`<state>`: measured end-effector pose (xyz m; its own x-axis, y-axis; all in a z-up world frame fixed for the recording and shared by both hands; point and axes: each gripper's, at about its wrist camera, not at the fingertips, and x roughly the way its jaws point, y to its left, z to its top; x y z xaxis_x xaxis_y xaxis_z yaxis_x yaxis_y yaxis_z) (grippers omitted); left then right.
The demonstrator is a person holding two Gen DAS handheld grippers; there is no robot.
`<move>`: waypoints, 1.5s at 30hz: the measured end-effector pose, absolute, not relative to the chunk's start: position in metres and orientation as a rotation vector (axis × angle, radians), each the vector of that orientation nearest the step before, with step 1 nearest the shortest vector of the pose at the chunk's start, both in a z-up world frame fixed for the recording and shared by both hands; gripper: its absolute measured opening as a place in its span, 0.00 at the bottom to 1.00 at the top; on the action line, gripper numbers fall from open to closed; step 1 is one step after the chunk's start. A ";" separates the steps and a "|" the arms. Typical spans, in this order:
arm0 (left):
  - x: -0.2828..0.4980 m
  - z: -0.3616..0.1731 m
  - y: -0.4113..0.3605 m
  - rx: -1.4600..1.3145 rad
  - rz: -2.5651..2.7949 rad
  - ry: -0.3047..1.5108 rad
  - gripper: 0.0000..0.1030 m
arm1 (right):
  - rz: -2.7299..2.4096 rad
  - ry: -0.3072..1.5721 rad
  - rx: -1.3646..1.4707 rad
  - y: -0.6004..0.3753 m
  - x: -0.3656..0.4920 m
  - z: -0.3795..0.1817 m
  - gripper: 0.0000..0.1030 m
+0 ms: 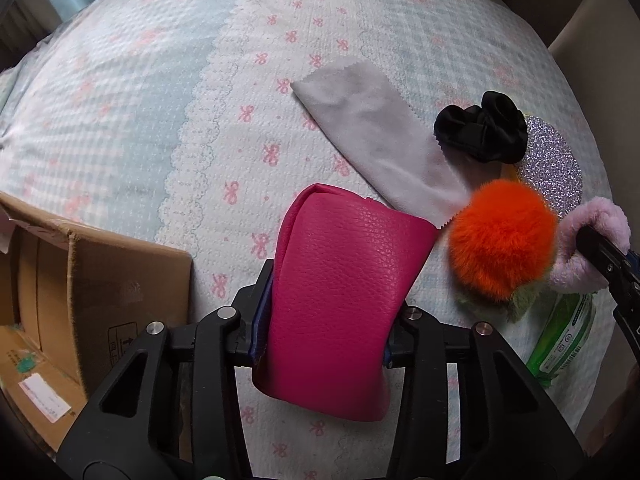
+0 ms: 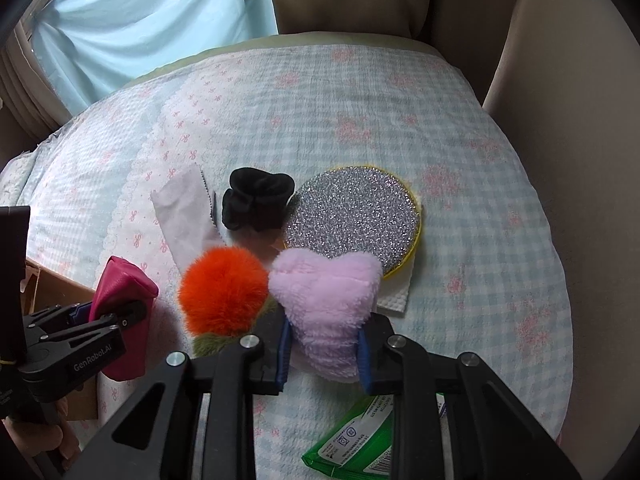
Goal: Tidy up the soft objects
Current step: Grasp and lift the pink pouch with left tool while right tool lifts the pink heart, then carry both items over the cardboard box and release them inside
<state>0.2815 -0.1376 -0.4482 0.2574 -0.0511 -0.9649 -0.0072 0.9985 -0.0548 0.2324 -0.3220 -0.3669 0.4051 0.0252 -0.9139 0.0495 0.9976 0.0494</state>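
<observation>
My left gripper (image 1: pixel 324 320) is shut on a pink leather pouch (image 1: pixel 340 300), held above the bed; it also shows in the right wrist view (image 2: pixel 124 312). My right gripper (image 2: pixel 324 356) is shut on a fluffy pink plush piece (image 2: pixel 328 300), seen at the right edge of the left wrist view (image 1: pixel 592 240). On the bed lie an orange pom-pom (image 2: pixel 222 290), a black scrunchie (image 2: pixel 258 200), a grey cloth (image 2: pixel 186 216) and a round glittery silver pad (image 2: pixel 354 216).
An open cardboard box (image 1: pixel 100 280) stands at the left by the bed. A green wipes packet (image 2: pixel 360 440) lies near the front edge. A white paper towel (image 2: pixel 394 298) lies under the silver pad. Beige cushions are at the right.
</observation>
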 end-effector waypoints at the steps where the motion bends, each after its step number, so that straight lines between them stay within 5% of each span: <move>1: 0.281 -0.446 -0.136 -0.052 -0.033 1.304 0.36 | -0.019 1.145 0.072 -0.322 0.230 -0.363 0.24; 11: 0.256 -0.385 -0.152 -0.066 -0.083 1.208 0.35 | -0.041 1.046 0.076 -0.323 0.202 -0.299 0.24; 27: 0.184 -0.214 -0.097 -0.113 -0.113 1.017 0.35 | 0.114 0.968 0.039 -0.235 0.154 -0.159 0.24; 36: 0.163 -0.175 0.003 -0.084 -0.074 1.000 0.35 | 0.209 1.035 0.084 -0.115 0.158 -0.152 0.24; 45: 0.181 -0.196 0.114 -0.036 -0.099 1.096 0.35 | 0.169 1.195 0.203 -0.023 0.189 -0.199 0.24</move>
